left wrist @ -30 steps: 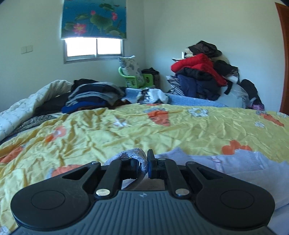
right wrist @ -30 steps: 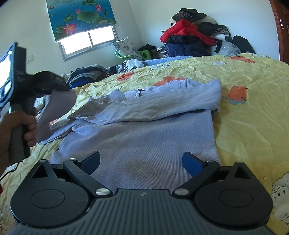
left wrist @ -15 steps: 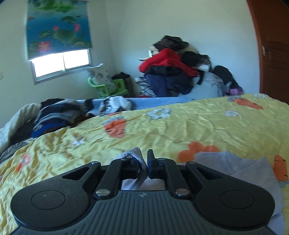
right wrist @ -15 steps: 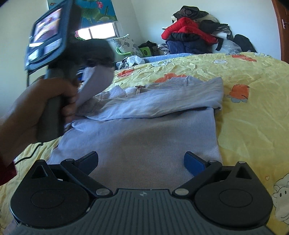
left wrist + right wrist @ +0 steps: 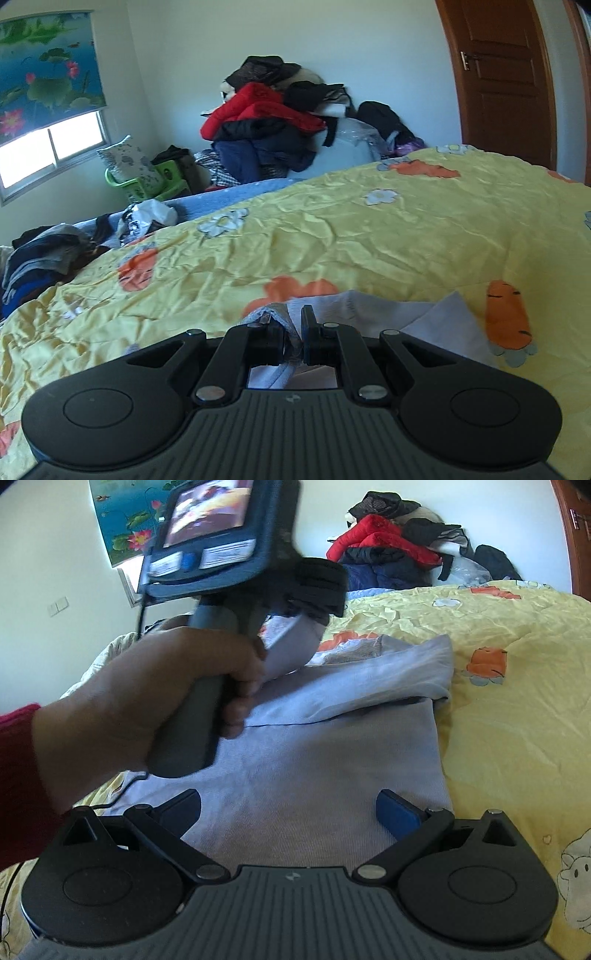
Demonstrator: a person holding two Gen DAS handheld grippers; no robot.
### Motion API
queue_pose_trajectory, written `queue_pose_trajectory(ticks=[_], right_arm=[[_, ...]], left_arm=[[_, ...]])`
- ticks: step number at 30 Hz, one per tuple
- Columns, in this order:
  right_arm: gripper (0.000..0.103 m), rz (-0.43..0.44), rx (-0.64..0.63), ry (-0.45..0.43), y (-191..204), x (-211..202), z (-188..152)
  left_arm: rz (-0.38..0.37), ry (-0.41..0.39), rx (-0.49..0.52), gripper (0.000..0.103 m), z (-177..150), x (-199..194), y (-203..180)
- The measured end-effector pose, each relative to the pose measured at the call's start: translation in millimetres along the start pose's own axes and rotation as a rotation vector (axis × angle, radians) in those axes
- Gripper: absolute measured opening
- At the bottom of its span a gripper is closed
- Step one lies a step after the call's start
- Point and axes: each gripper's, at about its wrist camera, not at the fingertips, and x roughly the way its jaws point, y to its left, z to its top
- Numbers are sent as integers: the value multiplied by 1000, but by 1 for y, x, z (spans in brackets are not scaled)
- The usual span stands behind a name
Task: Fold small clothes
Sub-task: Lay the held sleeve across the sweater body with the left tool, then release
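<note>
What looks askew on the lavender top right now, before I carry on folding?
The pale lavender knit top has its folded-over sleeve lying bunched and slanted, overhanging the body's right edge. The left gripper holds a grey-trimmed edge aloft; the right gripper hovers open.

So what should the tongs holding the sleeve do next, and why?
Probably carry the sleeve a bit further across and lay it flat on the shirt. The left tongs are shut on its cuff and hold it lifted above the shirt, while the other sleeve already lies folded across. The right tongs are open over the hem.
</note>
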Motion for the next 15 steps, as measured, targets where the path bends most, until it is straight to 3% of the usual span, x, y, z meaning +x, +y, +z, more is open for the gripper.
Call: queue_pose_trajectory(ticks=[4,9,10,12,13,14,15], right_arm=[[102,4,5,-1,-1,-1,0],[102,9,11,-3,-1,-2,0],[102,9,12,-3,-1,-2,0],[102,10,13,-2,-1,-2,-1],[102,10,12,-2,-1,-2,0],[102,9,12,-2,-1,-2,0],[102,9,11,-2,-1,-2,0]], left_arm=[[-44,23,9,9,3,8,-10],[-127,129,21,12,6,26,-21],[-140,141,21,19,7,27,-22],[-172,143,31,51,9,24,-29],[-175,118,43,84,10,20,-33],[-165,76,64,100,11,14,-37],[-152,26,93,101,12,6,-42]])
